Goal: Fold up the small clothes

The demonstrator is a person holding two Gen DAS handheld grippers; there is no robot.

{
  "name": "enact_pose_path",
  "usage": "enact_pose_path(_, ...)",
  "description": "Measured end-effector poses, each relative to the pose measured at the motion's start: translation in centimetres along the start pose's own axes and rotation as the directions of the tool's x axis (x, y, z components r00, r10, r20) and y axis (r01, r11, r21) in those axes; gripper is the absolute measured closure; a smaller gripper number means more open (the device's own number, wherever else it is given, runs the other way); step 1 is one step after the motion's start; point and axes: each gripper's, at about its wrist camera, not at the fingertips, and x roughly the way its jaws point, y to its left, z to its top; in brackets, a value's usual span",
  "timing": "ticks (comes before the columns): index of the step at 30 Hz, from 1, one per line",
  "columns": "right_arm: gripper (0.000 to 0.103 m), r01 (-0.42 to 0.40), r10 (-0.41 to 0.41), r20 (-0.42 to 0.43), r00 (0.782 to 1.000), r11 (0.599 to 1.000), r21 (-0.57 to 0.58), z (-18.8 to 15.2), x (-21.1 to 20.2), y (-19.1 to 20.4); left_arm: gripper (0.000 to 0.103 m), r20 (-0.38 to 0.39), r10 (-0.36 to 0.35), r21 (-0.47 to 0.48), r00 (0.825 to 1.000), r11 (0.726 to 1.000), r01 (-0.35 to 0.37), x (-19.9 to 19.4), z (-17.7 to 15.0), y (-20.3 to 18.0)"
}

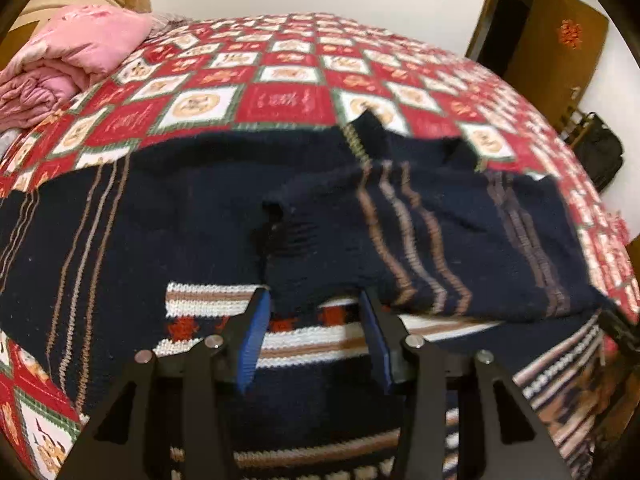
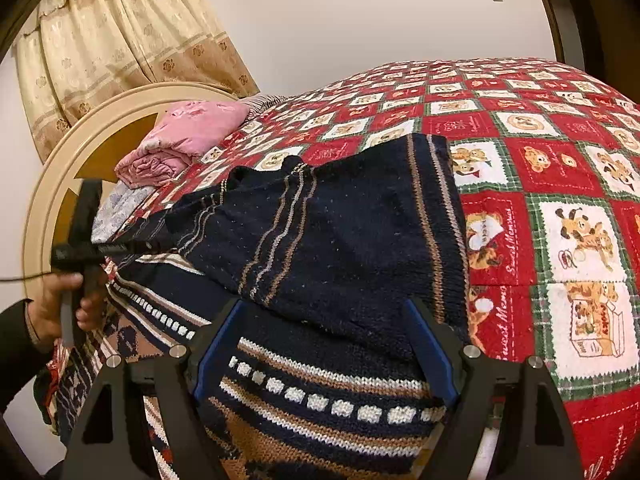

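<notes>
A navy knit sweater (image 1: 168, 216) with tan stripes and a white, brown and red patterned band lies spread on the bed. One sleeve (image 1: 432, 236) is folded across its body. My left gripper (image 1: 314, 300) hovers at that sleeve's cuff. The cuff's edge sits between the blue pads (image 1: 254, 332), which do not press on it. My right gripper (image 2: 326, 308) stands wide open just above the sweater (image 2: 352, 240), near the patterned band (image 2: 320, 396), with nothing pinched. At the left of the right wrist view, a hand (image 2: 56, 308) holds the other gripper's handle.
The bed wears a red and white checked quilt (image 2: 560, 184) with bear prints. A folded pink blanket (image 1: 68, 52) lies by the cream headboard (image 2: 48, 184). A beige curtain (image 2: 120, 40) hangs behind it. A wooden door (image 1: 552, 48) and a black bag (image 1: 600, 156) stand beyond the bed.
</notes>
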Motion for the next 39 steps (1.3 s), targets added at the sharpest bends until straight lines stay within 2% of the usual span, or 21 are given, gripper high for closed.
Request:
enact_pose_path(2,0.022,0.002,-0.002,0.006,1.0,1.0,0.002,-0.2,-0.1,0.1,0.056,0.011,-0.003,-0.002,1.0,1.0,0.003,0.2,0.2,0.1)
enact_pose_path(3,0.022,0.004,-0.004,0.01,1.0,1.0,0.003,-0.2,-0.1,0.1,0.06,0.012,-0.002,0.002,1.0,1.0,0.002,0.3,0.3,0.1)
enact_pose_path(5,0.022,0.005,-0.005,0.01,1.0,1.0,0.004,-0.2,-0.2,0.2,0.096,0.013,0.001,0.003,1.0,1.0,-0.001,0.2,0.6,0.3)
enact_pose_path(9,0.022,0.002,-0.002,0.014,1.0,1.0,0.007,-0.3,-0.3,0.1,0.097,0.04,-0.028,0.003,0.999,1.0,0.028,-1.3,0.6,1.4)
enact_pose_path(10,0.022,-0.001,0.001,0.016,1.0,1.0,0.009,-0.3,-0.3,0.0,0.1,0.045,-0.034,0.008,0.998,0.999,0.034,-1.8,0.5,1.8)
enact_pose_path(14,0.022,-0.01,0.01,0.02,1.0,1.0,0.018,-0.3,-0.4,-0.1,0.101,0.046,-0.027,0.009,0.999,1.0,0.026,-2.7,0.0,3.4)
enact_pose_path(15,0.022,-0.012,0.012,0.022,1.0,1.0,0.019,-0.4,-0.4,-0.1,0.101,0.041,-0.008,0.015,0.999,1.0,0.008,-2.6,-0.2,3.6)
enact_pose_path(18,0.022,-0.021,0.02,0.027,0.999,0.999,0.026,-0.4,-0.5,-0.2,0.1,0.085,-0.031,0.07,0.996,0.997,0.025,-3.1,-0.8,2.6)
enact_pose_path(19,0.022,-0.022,0.021,0.028,0.999,0.999,0.026,-0.4,-0.5,-0.2,0.098,0.082,-0.022,0.071,0.996,0.997,0.016,-3.0,-0.7,2.2)
enact_pose_path(21,0.022,-0.023,0.022,0.03,0.999,0.999,0.027,-0.4,-0.5,-0.2,0.064,0.045,-0.025,0.045,0.999,0.999,0.023,-2.2,-0.3,1.6)
enact_pose_path(22,0.022,-0.022,0.022,0.03,0.999,0.999,0.026,-0.4,-0.5,-0.2,0.031,0.046,-0.016,0.019,0.999,1.0,0.015,-2.0,-0.2,1.6)
enact_pose_path(23,0.022,-0.023,0.022,0.03,0.999,0.999,0.027,-0.4,-0.5,-0.3,0.019,0.064,-0.006,0.004,0.998,1.0,0.006,-2.0,-0.1,1.6)
enact_pose_path(25,0.022,-0.023,0.022,0.032,0.999,0.999,0.026,-0.4,-0.6,-0.3,0.019,0.105,-0.029,-0.019,0.994,0.999,0.031,-1.8,0.2,1.6)
enact_pose_path(27,0.022,-0.024,0.023,0.034,0.999,0.999,0.027,-0.4,-0.6,-0.3,0.02,0.084,-0.036,-0.036,0.996,0.999,0.039,-0.9,0.6,1.6)
enact_pose_path(28,0.022,-0.027,0.026,0.035,0.999,0.999,0.029,-0.4,-0.6,-0.3,0.022,0.066,-0.022,-0.048,0.998,0.999,0.025,-0.3,0.8,1.7)
enact_pose_path(30,0.022,-0.031,0.03,0.038,0.999,0.999,0.031,-0.4,-0.7,-0.3,0.035,0.041,-0.03,-0.069,0.999,0.997,0.033,1.0,1.1,1.9)
enact_pose_path(33,0.022,-0.045,0.043,0.046,0.998,0.998,0.042,-0.4,-0.9,-0.5,0.084,0.059,-0.037,-0.015,0.998,0.999,0.038,0.9,1.2,1.0)
enact_pose_path(34,0.022,-0.049,0.046,0.049,0.998,0.998,0.045,-0.4,-0.9,-0.5,0.09,0.056,-0.044,0.015,0.997,0.999,0.043,0.6,1.2,0.4)
enact_pose_path(39,0.022,-0.059,0.056,0.059,0.997,0.997,0.055,-0.5,-1.0,-0.7,0.091,0.089,-0.045,0.077,0.995,0.996,0.038,-2.1,0.6,-0.2)
